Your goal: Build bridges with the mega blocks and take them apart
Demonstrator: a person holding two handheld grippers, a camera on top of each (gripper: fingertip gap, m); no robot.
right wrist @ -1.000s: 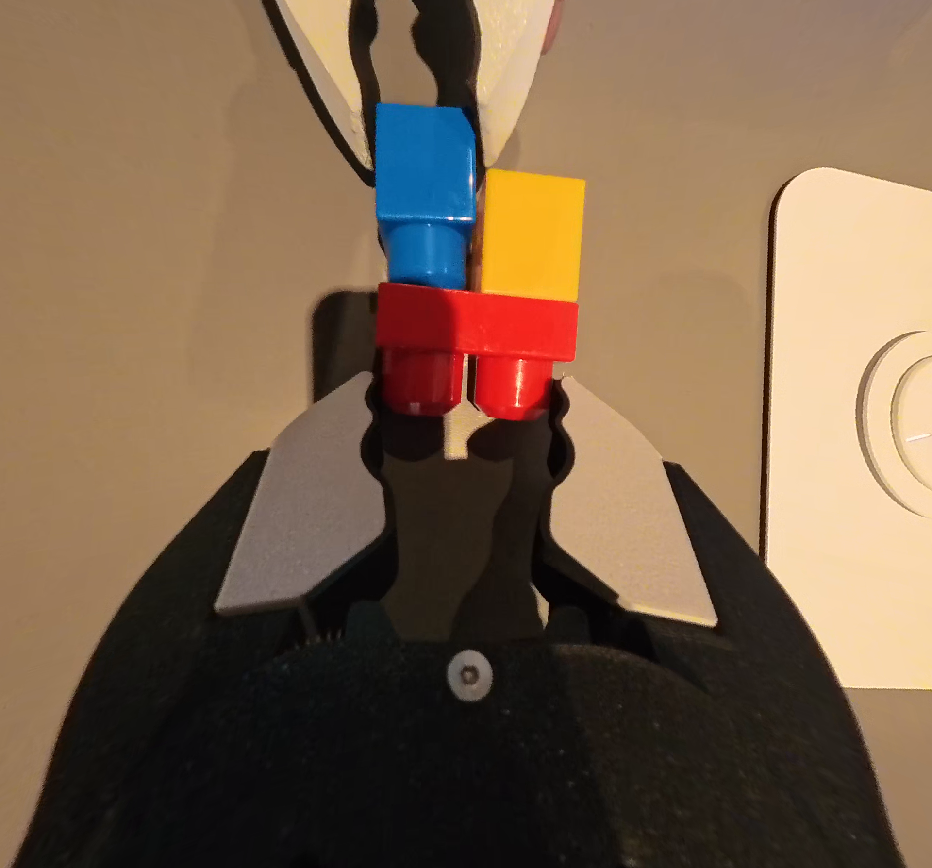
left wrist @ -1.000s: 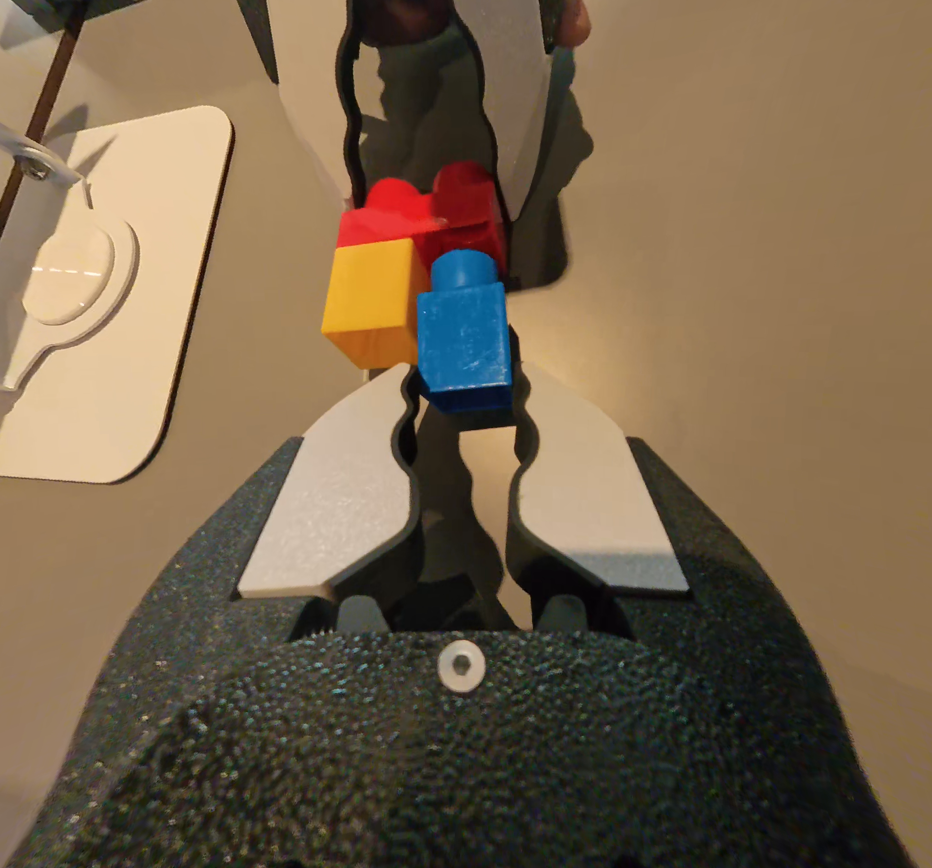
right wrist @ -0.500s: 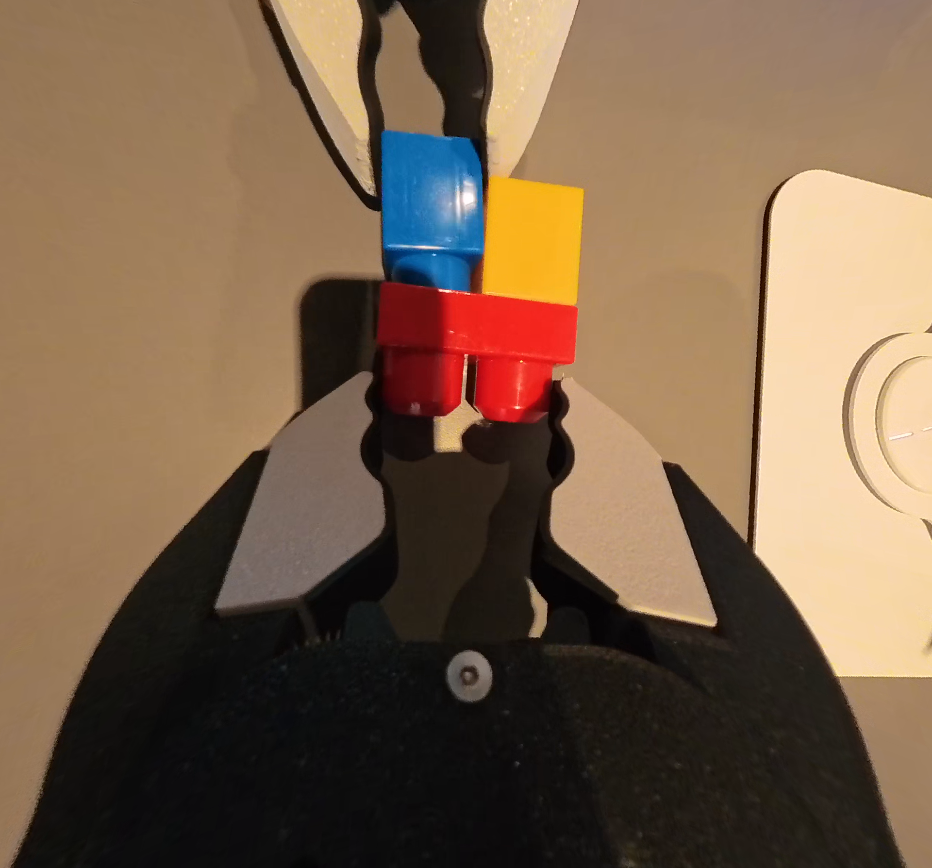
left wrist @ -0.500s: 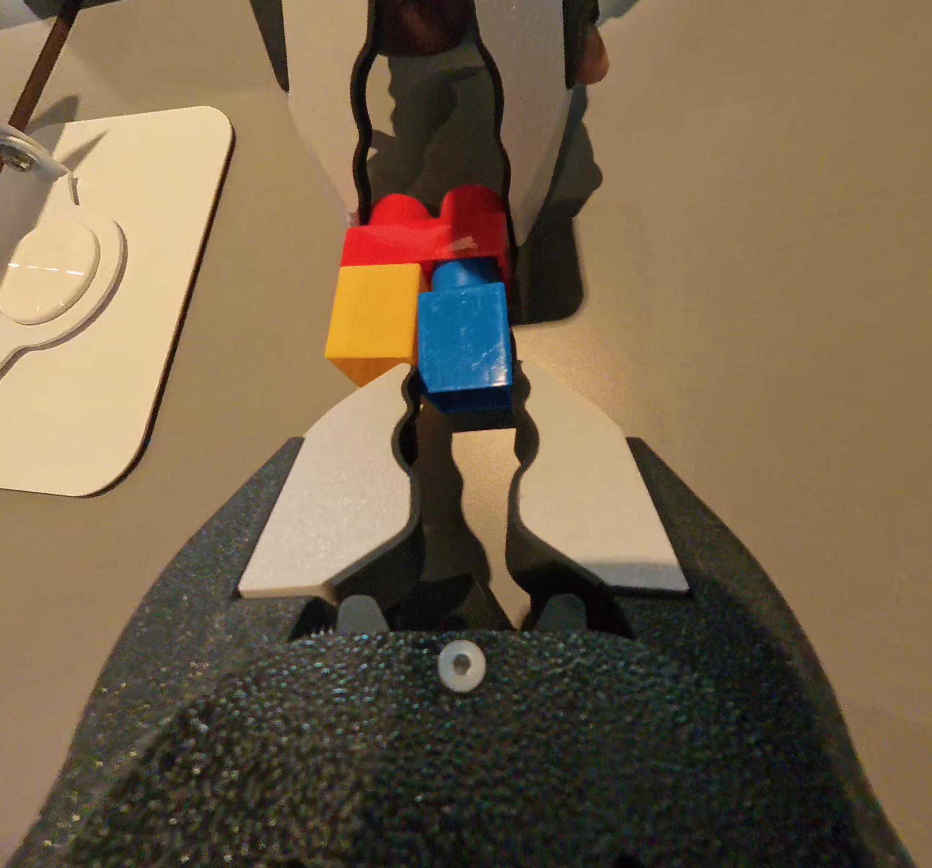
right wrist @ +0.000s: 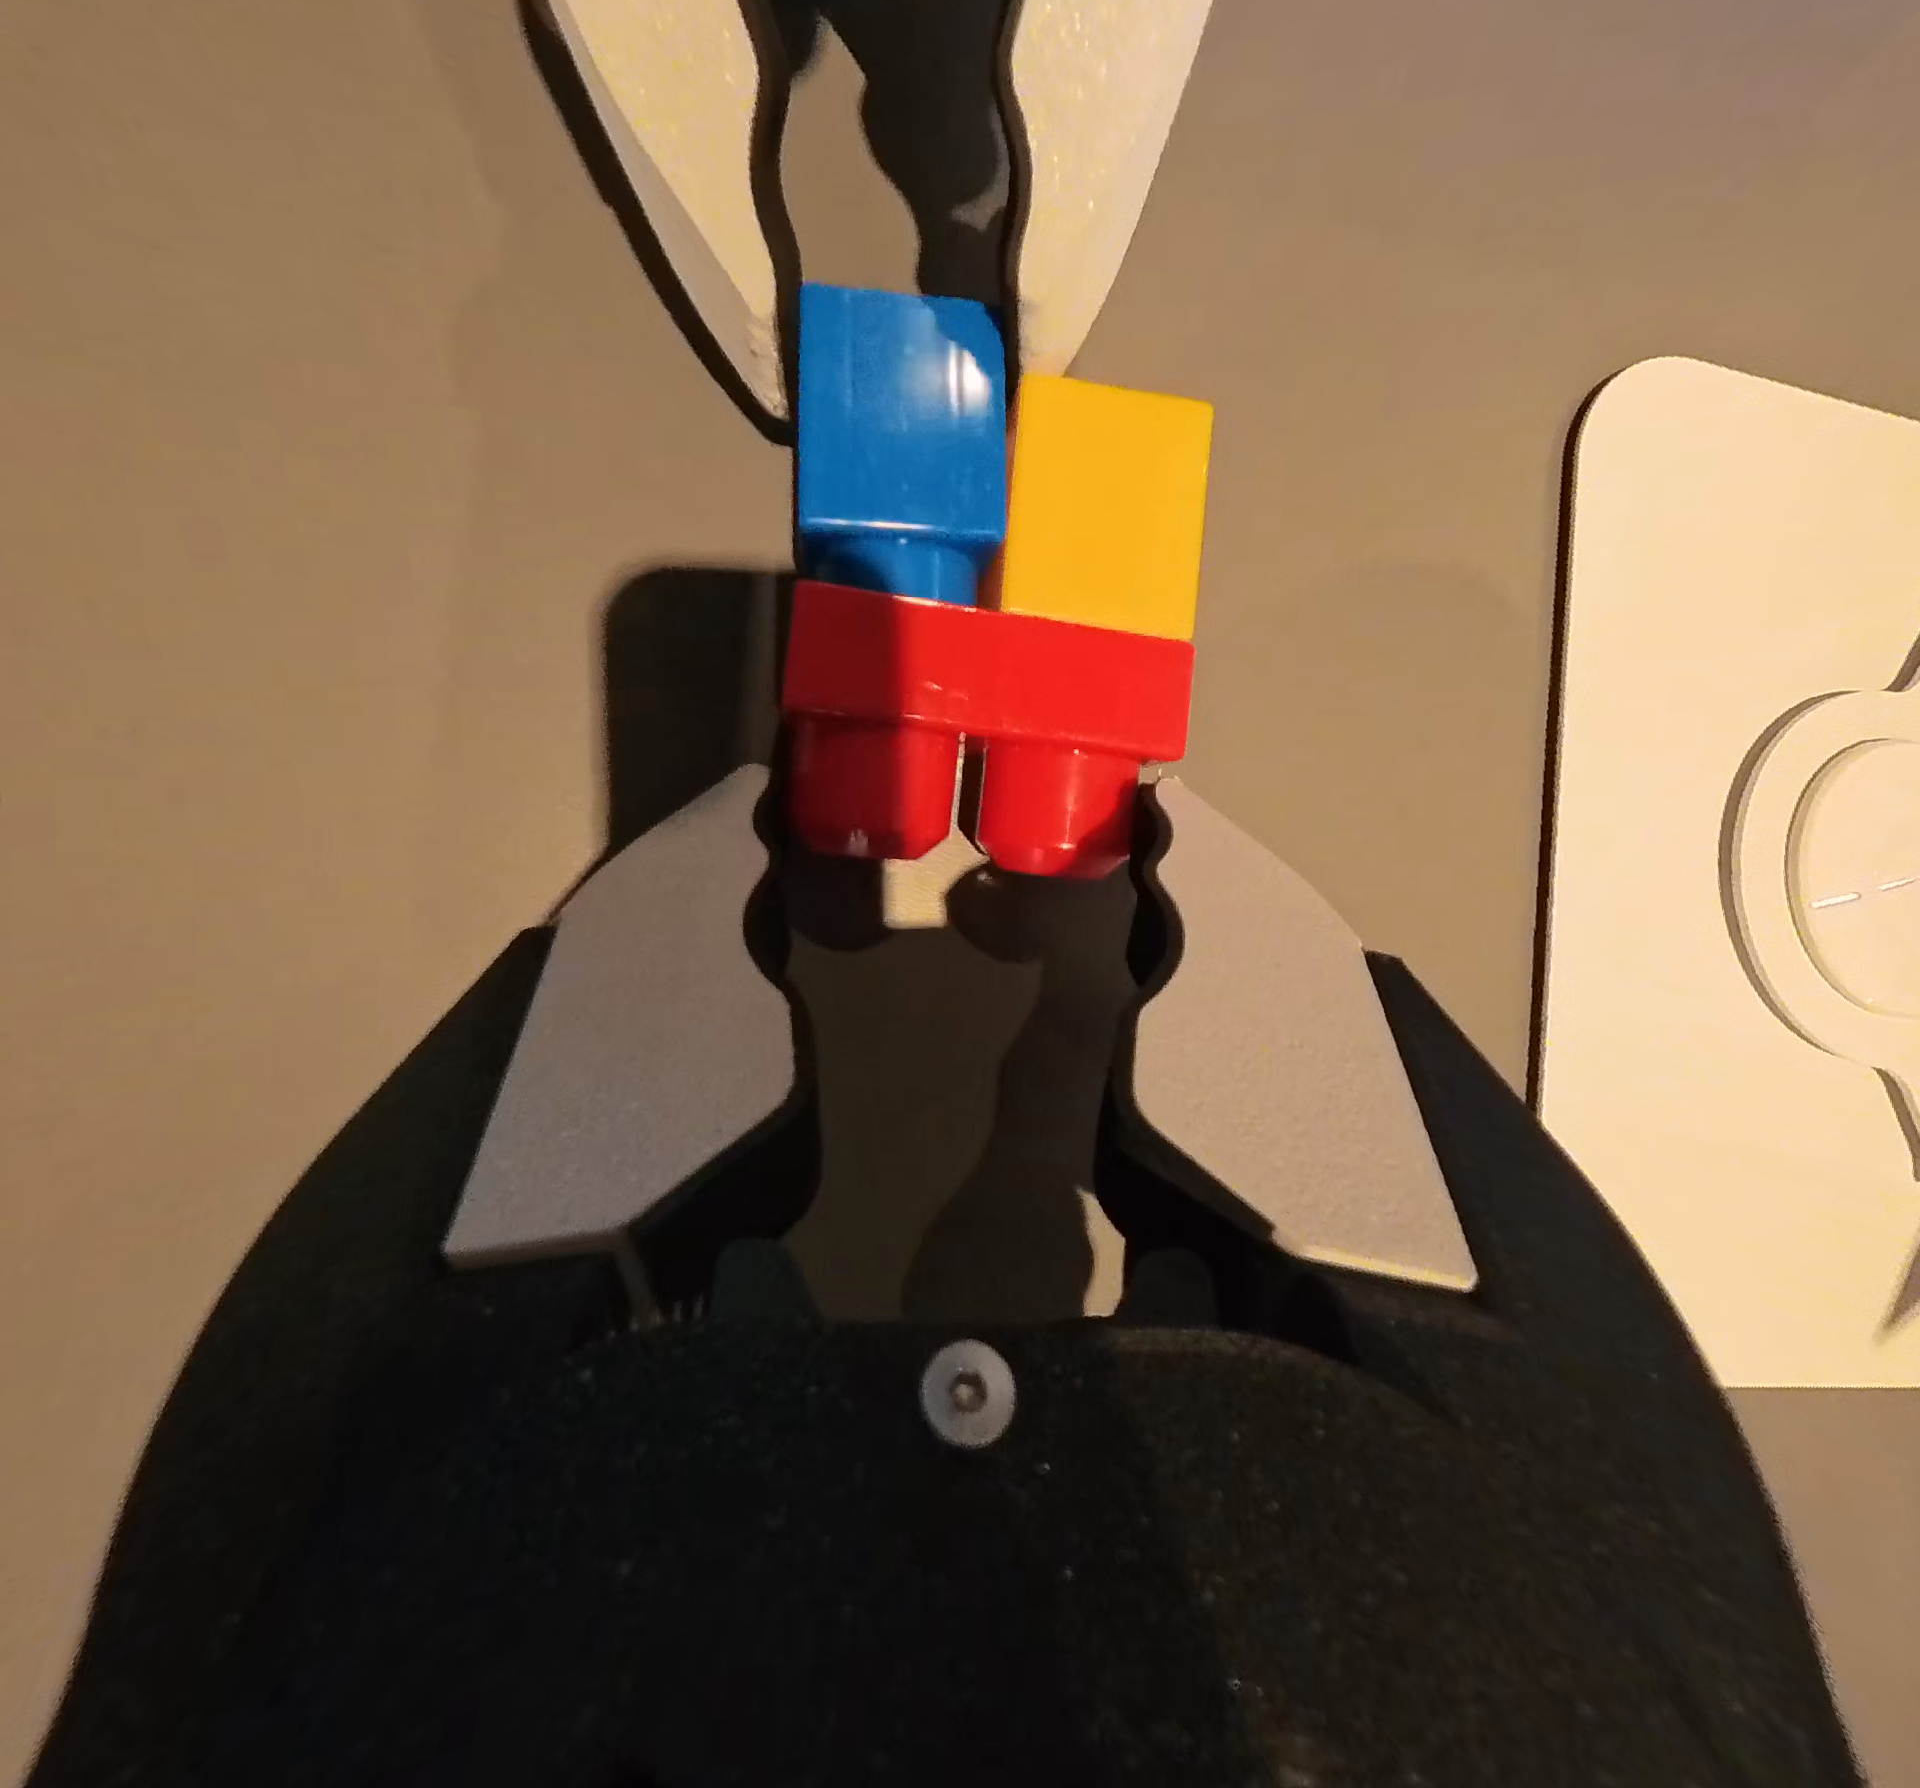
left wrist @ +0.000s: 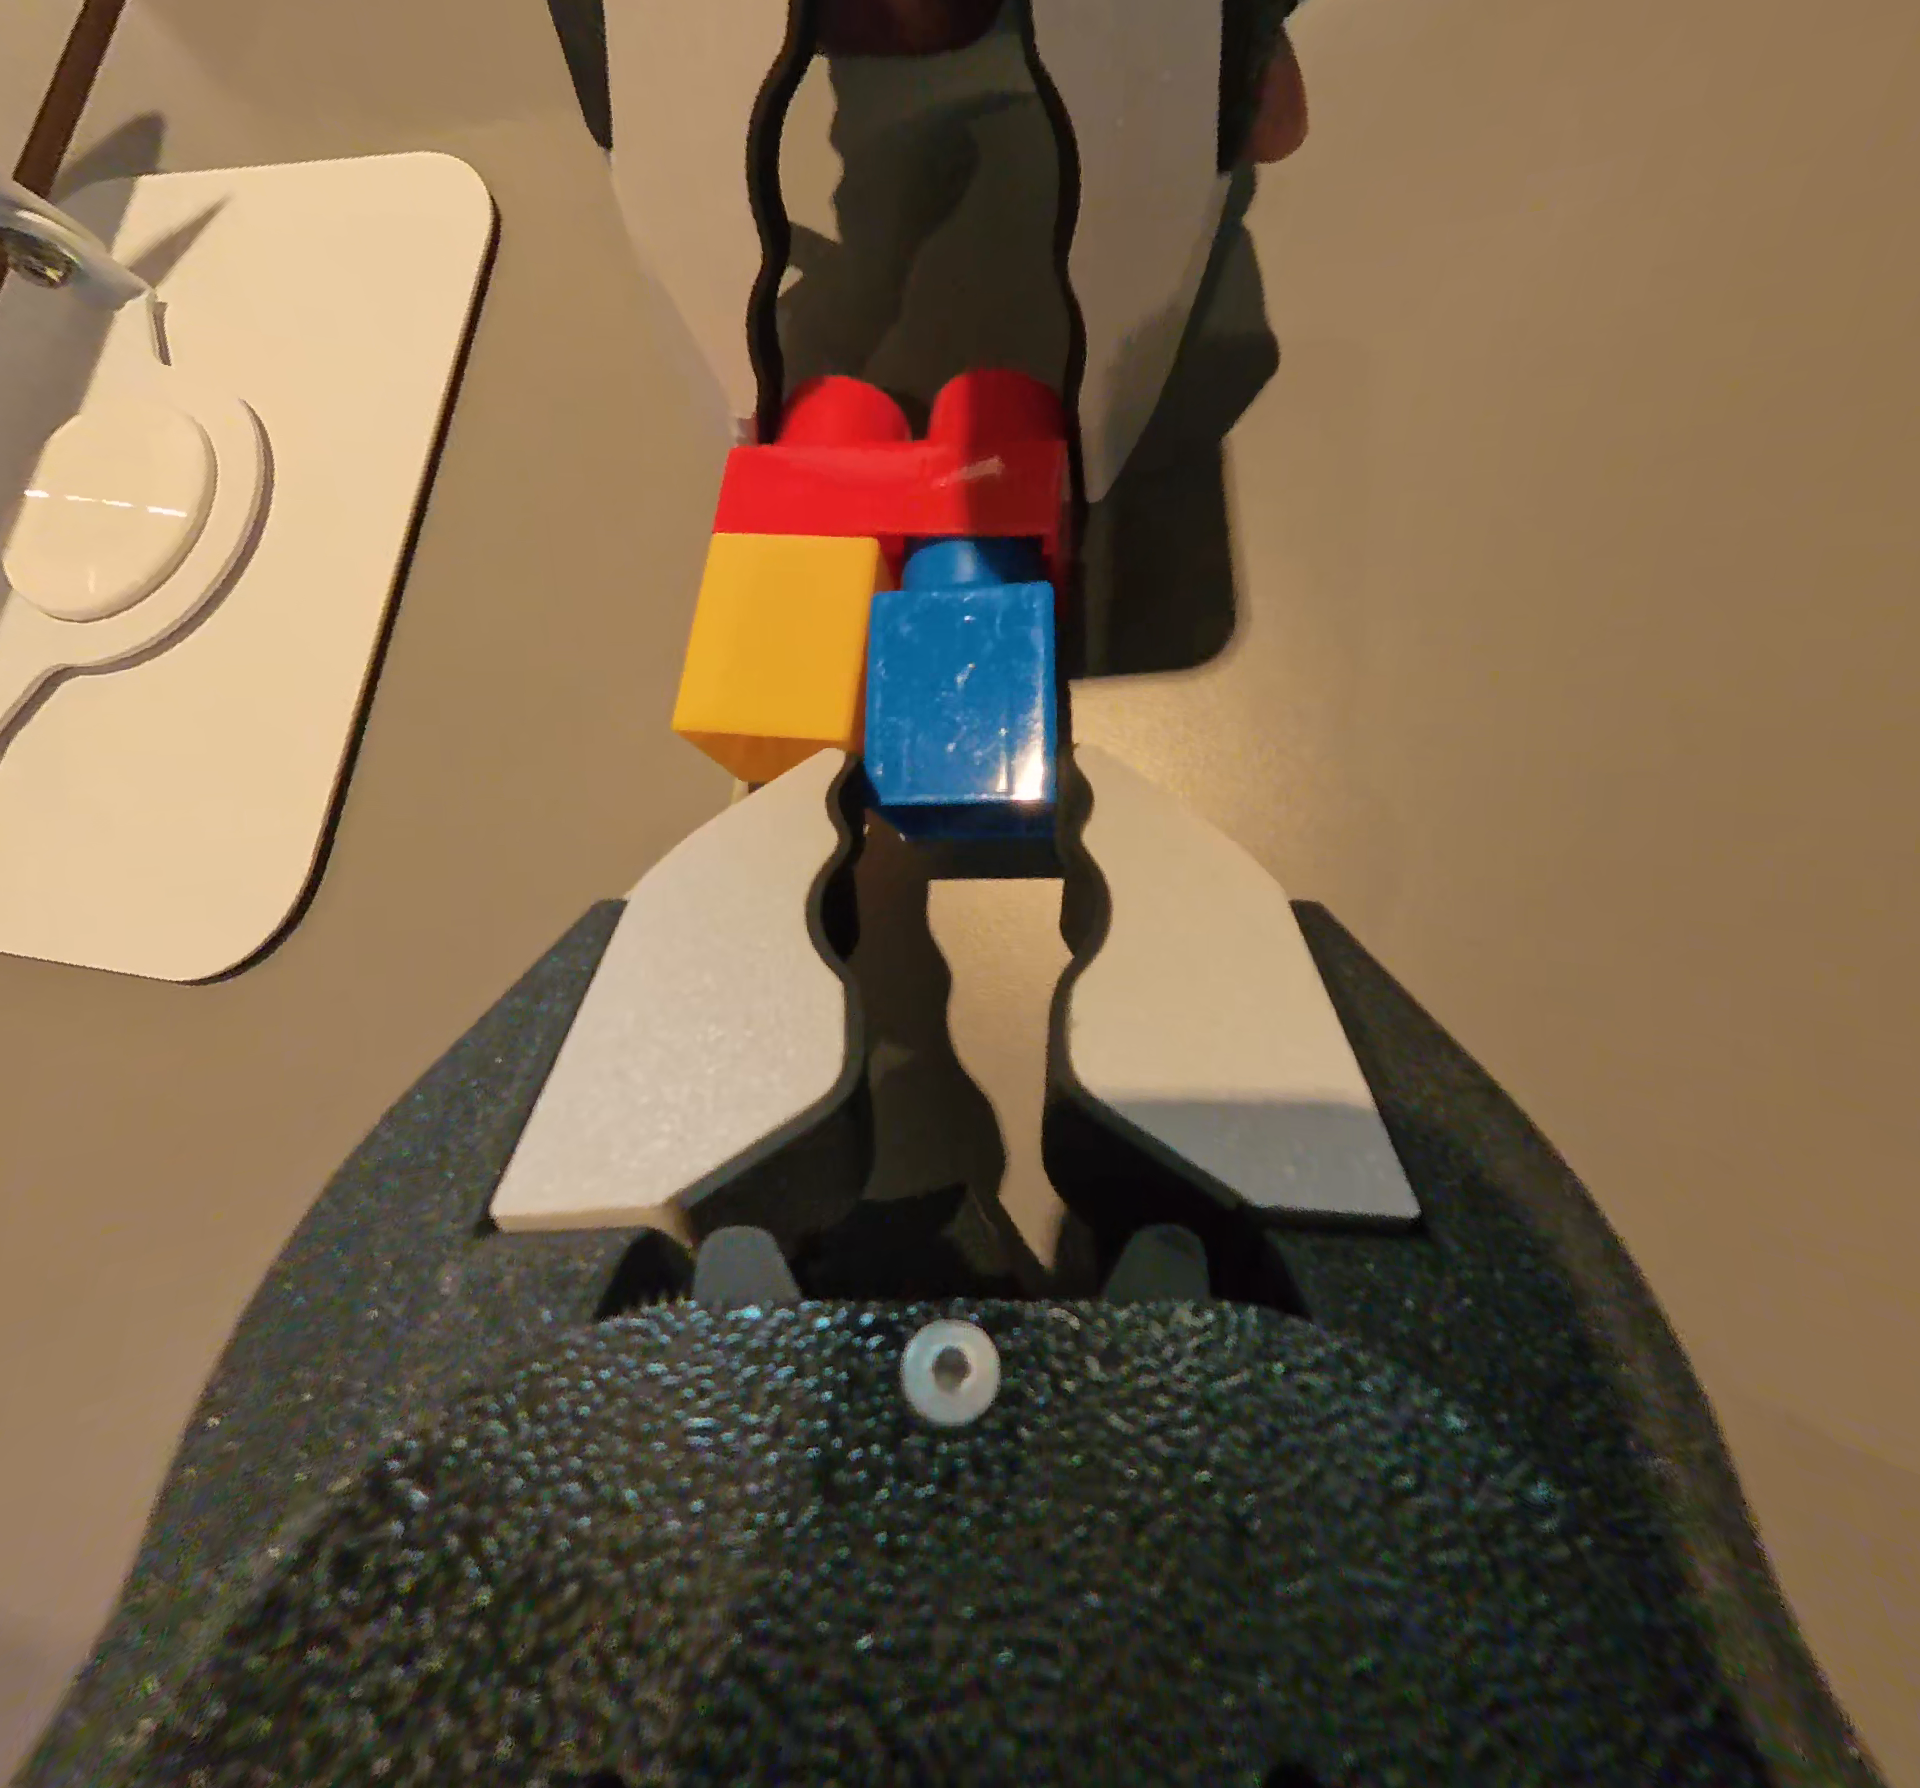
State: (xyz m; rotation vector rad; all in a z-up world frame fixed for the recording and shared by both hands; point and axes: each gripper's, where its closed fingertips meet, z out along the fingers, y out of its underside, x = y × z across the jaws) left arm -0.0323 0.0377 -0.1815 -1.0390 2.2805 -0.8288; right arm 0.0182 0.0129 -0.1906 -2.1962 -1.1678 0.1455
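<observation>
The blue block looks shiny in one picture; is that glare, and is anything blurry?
Left wrist view: yes, a bright glint sits on the blue block near its lower corner, and the white pad is sharp. Right wrist view: softer overall, the white pad's lower edge is smeared, and a dark shadow lies beside the red block.

Left wrist view: the white pad (left wrist: 312, 512) blocks nine o'clock, the facing claw (left wrist: 914, 450) twelve; bare counter (left wrist: 1558, 595) lies at three.

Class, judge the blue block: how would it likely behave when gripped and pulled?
The blue block looks like stiff, hollow plastic, so probably light and rigid. Its glossy faces may slip between the left fingers. Its stud is only partly seated in the red block, so it likely pulls free easily.
</observation>
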